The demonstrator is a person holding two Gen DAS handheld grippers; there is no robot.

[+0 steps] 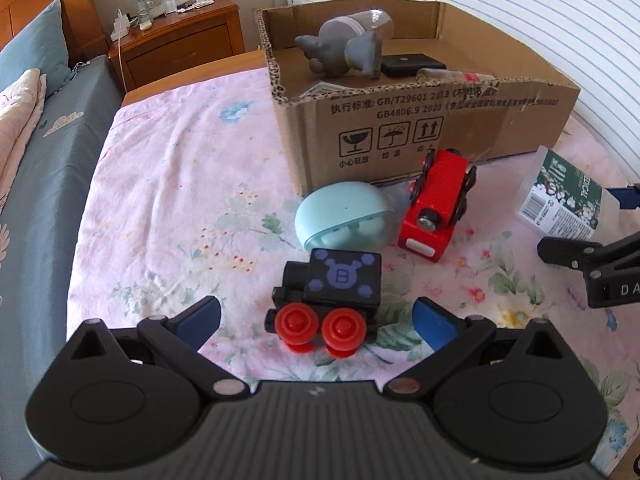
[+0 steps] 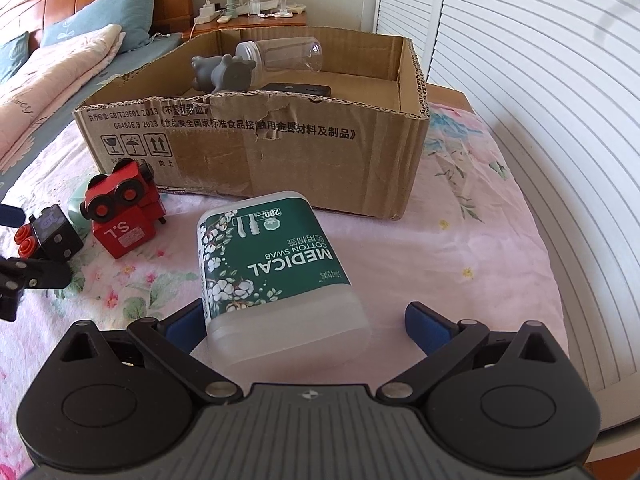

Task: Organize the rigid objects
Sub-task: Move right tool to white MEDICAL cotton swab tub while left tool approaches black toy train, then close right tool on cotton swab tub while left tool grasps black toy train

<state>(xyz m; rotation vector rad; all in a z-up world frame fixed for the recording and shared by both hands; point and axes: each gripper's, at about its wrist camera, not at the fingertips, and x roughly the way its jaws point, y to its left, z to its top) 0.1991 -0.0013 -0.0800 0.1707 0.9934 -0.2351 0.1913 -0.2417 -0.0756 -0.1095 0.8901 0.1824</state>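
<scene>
On the pink floral bedsheet (image 1: 168, 184), just in front of the open brown cardboard box (image 1: 440, 136), lie the loose items. The left tongs (image 1: 318, 320) stand released, their blue-padded fingers (image 1: 202, 318) spread wide on either side of a small black toy locomotive with red wheels and a purple bear emblem (image 1: 334, 292), which lies on its side; neither pad touches it. Just behind the locomotive sits a pale blue rounded earbud case (image 1: 340, 218), and beside that, leaning close to the box's front wall, a red wooden toy train car with black wheels (image 1: 434, 208), tipped up on end.

The right tongs (image 2: 306, 320) are likewise released, straddling the near end of a translucent plastic cotton swab box with a green label (image 2: 276, 272) that lies flat on the sheet. Its left edge is right against the left blue pad, while the right pad stands clear of it.

Inside the cardboard box rest a grey bear-shaped figure (image 2: 224, 72), a clear plastic jar on its side (image 2: 280, 54) and a flat black rectangular device (image 2: 298, 89). A wooden nightstand (image 1: 180, 36) with a small fan stands behind, beside white louvred doors (image 2: 540, 92).
</scene>
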